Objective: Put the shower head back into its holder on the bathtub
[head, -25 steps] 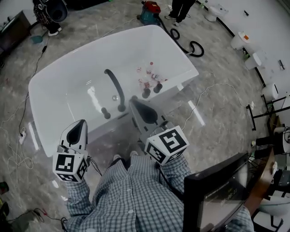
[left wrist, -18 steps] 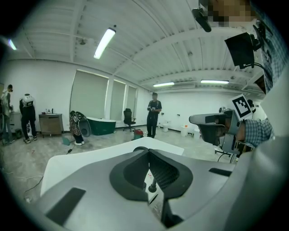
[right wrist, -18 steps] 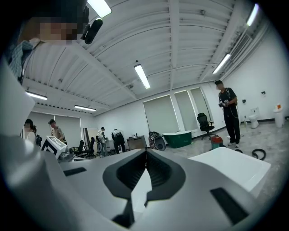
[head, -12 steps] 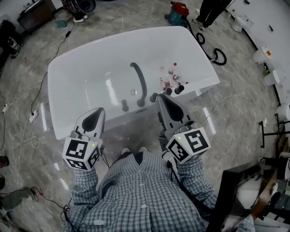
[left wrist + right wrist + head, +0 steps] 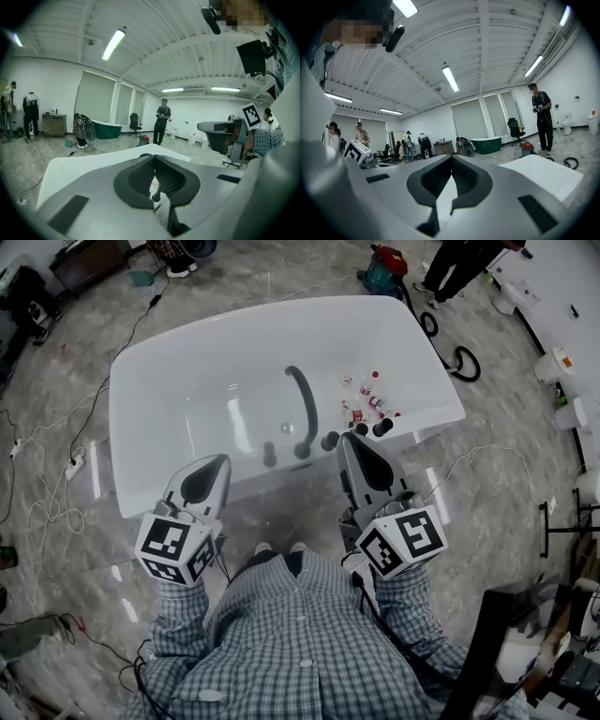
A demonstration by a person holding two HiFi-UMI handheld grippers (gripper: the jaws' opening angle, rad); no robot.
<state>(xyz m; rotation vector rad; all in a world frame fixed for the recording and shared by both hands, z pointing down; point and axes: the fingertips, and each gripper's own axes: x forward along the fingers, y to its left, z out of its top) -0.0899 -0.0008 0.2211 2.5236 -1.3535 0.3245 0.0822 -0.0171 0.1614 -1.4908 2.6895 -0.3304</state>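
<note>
1. Shower head (image 5: pixel 300 401) — dark and curved — lies inside the white bathtub (image 5: pixel 281 324), apparently on the basin floor, with its near end reaching toward the near rim. As far as the head view shows, it is not seated in any holder.
2. A row of dark fittings (image 5: pixel 330 440) stands along the near rim. I cannot tell which one is the holder.
3. Left tongs (image 5: pixel 217 465): jaws together, nothing between them. They are held short of the near rim, apart from the shower head.
4. Right tongs (image 5: pixel 349 439): jaws also together and empty, with the tip just beside the fittings.
5. Small bottles (image 5: pixel 364 401) lie in the tub near the shower head.
6. Judgement: the task is at its outset — nothing is gripped. Still to do: open one pair of tongs, reach into the tub, clamp the shower head, lift it and seat it in the holder.
</note>
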